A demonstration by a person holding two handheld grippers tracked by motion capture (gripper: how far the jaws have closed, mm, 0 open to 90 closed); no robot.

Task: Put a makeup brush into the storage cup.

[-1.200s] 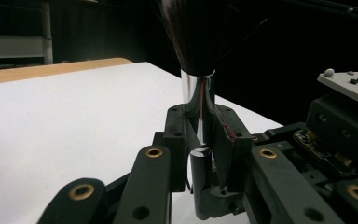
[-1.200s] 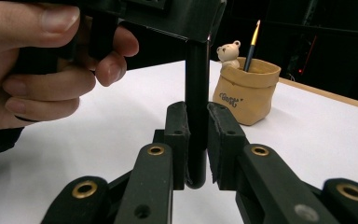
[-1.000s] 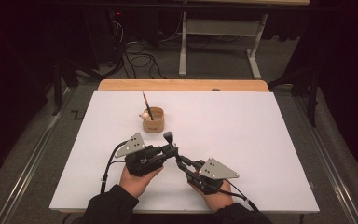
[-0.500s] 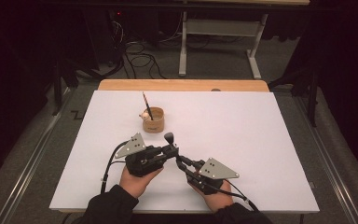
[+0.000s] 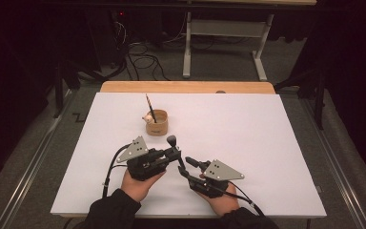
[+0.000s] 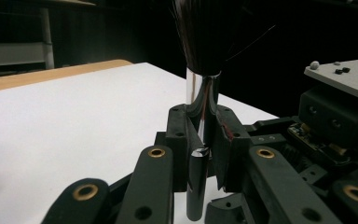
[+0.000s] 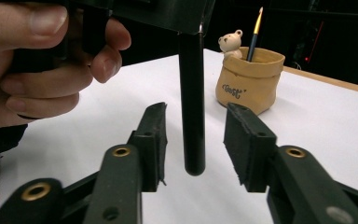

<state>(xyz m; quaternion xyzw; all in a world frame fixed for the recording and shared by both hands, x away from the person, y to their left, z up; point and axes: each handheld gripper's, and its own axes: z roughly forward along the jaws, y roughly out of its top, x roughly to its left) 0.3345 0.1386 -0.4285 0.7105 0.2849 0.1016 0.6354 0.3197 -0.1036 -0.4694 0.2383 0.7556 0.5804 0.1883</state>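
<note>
A brush with dark bristles point(image 6: 200, 32), a silver ferrule point(image 6: 204, 93) and a black handle point(image 7: 191, 102) stands upright over the white table. My left gripper point(image 6: 204, 135) is shut on the ferrule, low in the middle of the high view point(image 5: 174, 151). My right gripper point(image 7: 193, 135) sits just right of it point(image 5: 186, 166). Its jaws have just been opening, and the handle's lower end hangs between its pads point(image 7: 154, 135) without touching them. A tan pot point(image 5: 157, 123) with a small bear point(image 7: 229, 43) holds a thin paintbrush point(image 7: 255, 32).
A white sheet point(image 5: 267, 143) covers the table, with a wooden strip point(image 5: 186, 87) along the far edge. The person's left hand point(image 7: 37, 70) fills the upper left of the right gripper view. Cables and a desk frame point(image 5: 224, 43) lie on the floor beyond.
The right gripper's jaws have spread apart from the brush handle. Both hands stay where they were, and the left gripper keeps its hold on the brush.
</note>
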